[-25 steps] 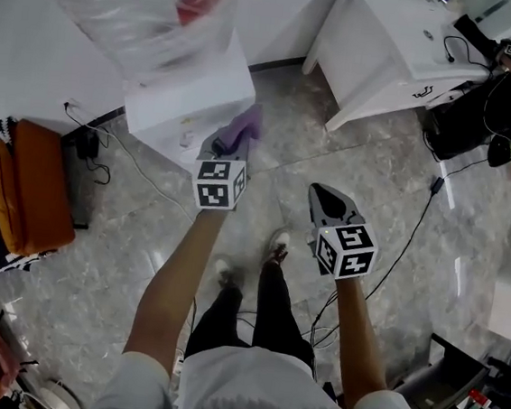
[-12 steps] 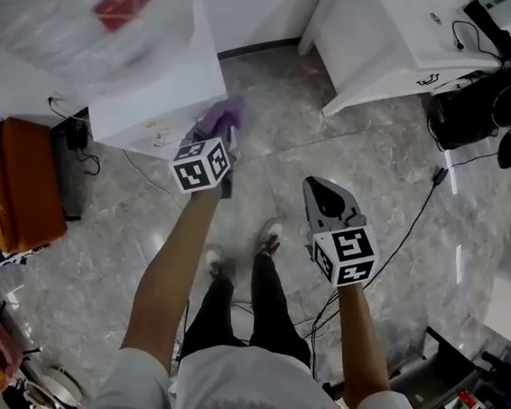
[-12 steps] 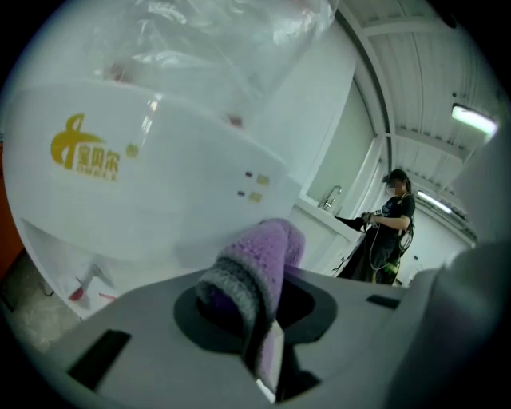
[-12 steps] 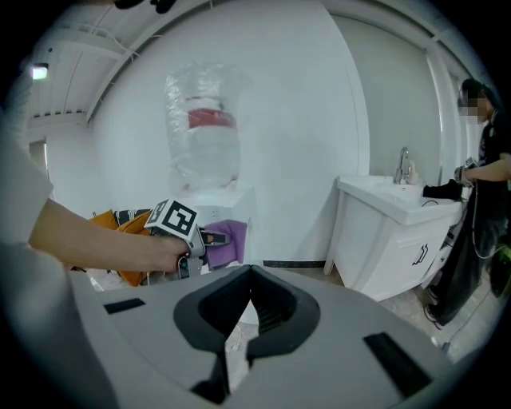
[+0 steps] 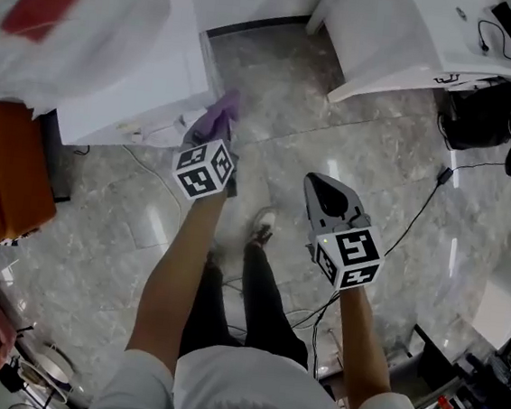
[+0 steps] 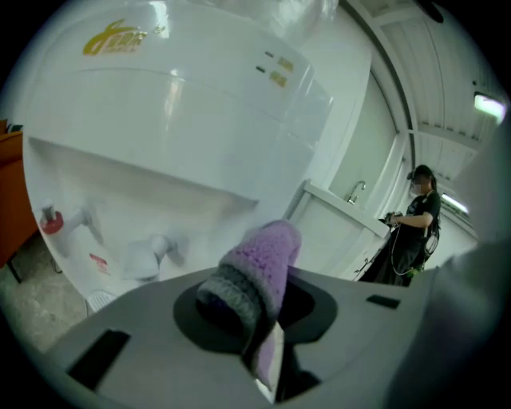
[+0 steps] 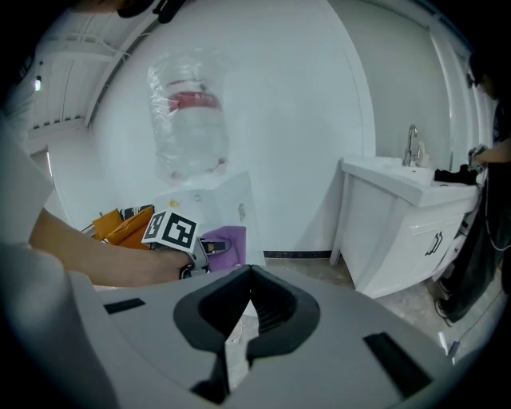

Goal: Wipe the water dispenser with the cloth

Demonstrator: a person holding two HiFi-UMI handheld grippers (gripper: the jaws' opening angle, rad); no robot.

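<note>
Pinching the purple cloth (image 6: 259,264) in the left gripper's (image 6: 263,351) fingers, up close to the white dispenser (image 6: 200,120), at its front corner by the head view; contact impossible to tell. Lower and well apart, over the floor (image 5: 377,166): right gripper (image 7: 243,319), fingers pressed together, empty.

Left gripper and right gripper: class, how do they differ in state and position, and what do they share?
The left gripper has its fingers shut on the purple cloth; the right gripper has its fingers shut on nothing. The left gripper is close to the water dispenser; the right gripper hangs back over the floor. Both carry a marker cube.
</note>
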